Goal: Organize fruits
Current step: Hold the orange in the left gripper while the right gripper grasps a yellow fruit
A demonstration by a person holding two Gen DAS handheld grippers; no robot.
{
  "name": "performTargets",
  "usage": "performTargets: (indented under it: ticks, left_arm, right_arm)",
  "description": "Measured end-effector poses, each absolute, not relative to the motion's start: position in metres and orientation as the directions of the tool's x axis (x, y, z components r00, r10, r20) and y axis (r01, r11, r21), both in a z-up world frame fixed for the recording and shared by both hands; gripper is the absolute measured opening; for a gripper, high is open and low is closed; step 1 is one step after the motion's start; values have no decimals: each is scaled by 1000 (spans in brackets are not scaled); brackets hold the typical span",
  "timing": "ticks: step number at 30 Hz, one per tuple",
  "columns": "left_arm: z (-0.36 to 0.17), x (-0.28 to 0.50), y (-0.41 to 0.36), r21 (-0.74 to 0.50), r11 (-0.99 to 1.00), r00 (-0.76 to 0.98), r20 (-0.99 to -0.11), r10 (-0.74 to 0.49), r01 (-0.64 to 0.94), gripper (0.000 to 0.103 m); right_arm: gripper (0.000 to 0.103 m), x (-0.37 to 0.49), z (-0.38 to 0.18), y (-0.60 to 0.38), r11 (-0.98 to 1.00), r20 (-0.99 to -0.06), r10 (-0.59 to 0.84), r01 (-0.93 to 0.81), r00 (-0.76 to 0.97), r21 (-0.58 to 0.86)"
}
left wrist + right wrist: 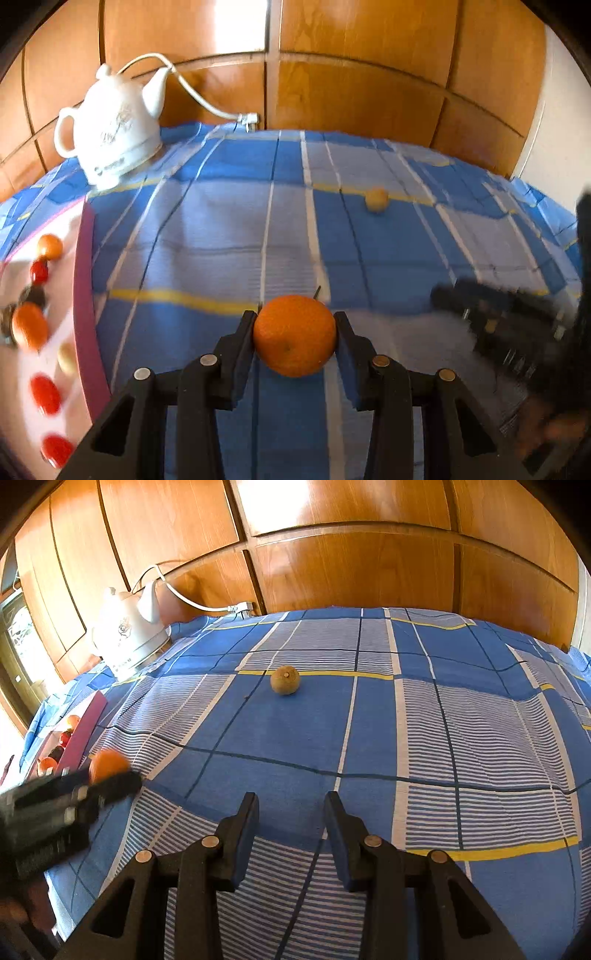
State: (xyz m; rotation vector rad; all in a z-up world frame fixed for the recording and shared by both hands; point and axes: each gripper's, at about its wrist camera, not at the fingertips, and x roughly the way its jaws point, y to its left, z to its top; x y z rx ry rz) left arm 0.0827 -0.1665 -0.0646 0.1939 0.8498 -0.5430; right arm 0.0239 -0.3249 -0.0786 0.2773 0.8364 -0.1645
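Blue plaid tablecloth [295,738], wooden panelled wall [351,565]

Checked cloth [369,738] matt, woven; wood panels [351,572] glossy; kettle [118,129] glazed white; orange [294,336] dimpled.

Both views are bright with daylight, and white glare burns out a patch of the wooden panels [354,92] at the top of each. The fisheye lens bows the panels and the checked cloth [369,738] and blackens the corners. The left view is motion-blurred, worst on the tray [83,295] at its left edge, while the right view is sharp except for the smeared left gripper [110,775].
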Motion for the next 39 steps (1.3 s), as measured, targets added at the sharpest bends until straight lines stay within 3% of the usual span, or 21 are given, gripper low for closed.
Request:
performTargets:
  ticks: [3, 13, 32, 34, 39]
  left_arm:
    - [-70, 74, -167, -11, 837, 565, -733, -378, 547, 42]
    - [-74, 73, -162, -49, 838, 567, -715, -409, 543, 42]
    - [-77, 71, -159, -66, 835, 576, -693, -433, 547, 42]
    - [-77, 70, -158, -65, 834, 577, -692, -433, 547, 42]
    - [-77, 69, -159, -57, 835, 583, -690, -430, 548, 42]
  right_arm:
    - [37, 27, -70, -326, 954, -754, -27, 243, 656, 177]
    - [37, 69, -35, -334, 962, -726, 11, 190, 687, 195]
    - [37, 155, -72, -346, 976, -818, -65, 208, 572, 68]
    - [26, 157, -76, -343, 980, -826, -82, 196, 557, 35]
    - [26, 139, -67, -342, 978, -794, -81, 202, 602, 53]
